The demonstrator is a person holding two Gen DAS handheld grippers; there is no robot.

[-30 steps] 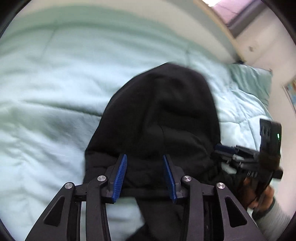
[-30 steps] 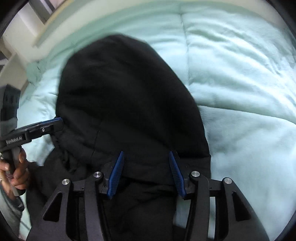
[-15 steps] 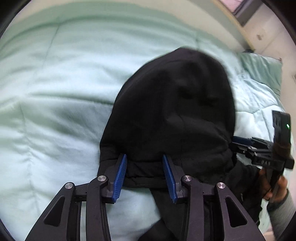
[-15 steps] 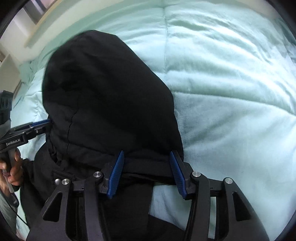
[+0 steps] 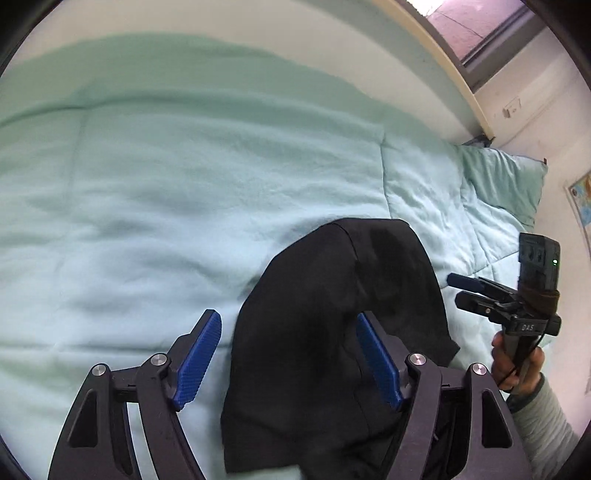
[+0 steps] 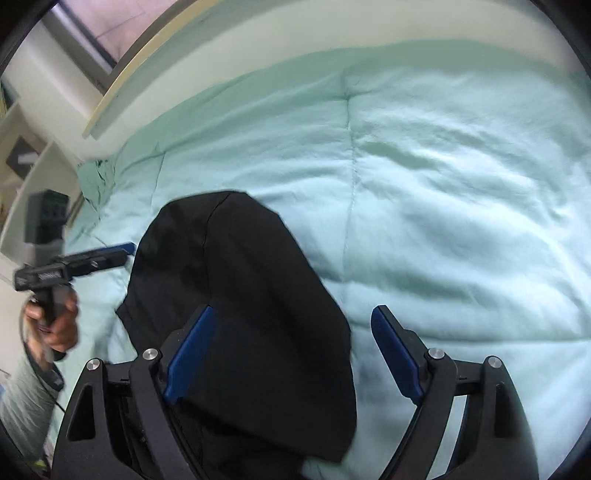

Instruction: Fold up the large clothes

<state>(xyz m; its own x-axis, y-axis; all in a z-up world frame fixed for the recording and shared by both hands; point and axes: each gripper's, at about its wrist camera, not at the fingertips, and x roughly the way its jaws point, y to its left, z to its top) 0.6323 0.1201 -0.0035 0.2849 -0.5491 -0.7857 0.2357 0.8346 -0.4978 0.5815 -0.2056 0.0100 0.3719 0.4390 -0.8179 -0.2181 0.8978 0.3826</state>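
A black garment (image 5: 332, 325) lies bunched on a pale green quilt (image 5: 184, 206); it also shows in the right wrist view (image 6: 243, 302). My left gripper (image 5: 288, 354) is open, its blue pads wide apart above the garment's near edge. My right gripper (image 6: 291, 350) is open too, its jaws spread over the garment's right side. Neither holds the cloth. Each gripper appears in the other's view, the right one (image 5: 469, 291) at the garment's right edge and the left one (image 6: 110, 254) at its left edge.
The quilt covers a bed that runs to a cream wall. A green pillow (image 5: 506, 184) lies at the bed's far right end in the left wrist view. A window (image 5: 476, 33) sits above it. White shelves (image 6: 33, 162) stand at the left in the right wrist view.
Both grippers have opened and let go of the garment's edge. The garment has dropped and now lies lower and more bunched on the quilt.
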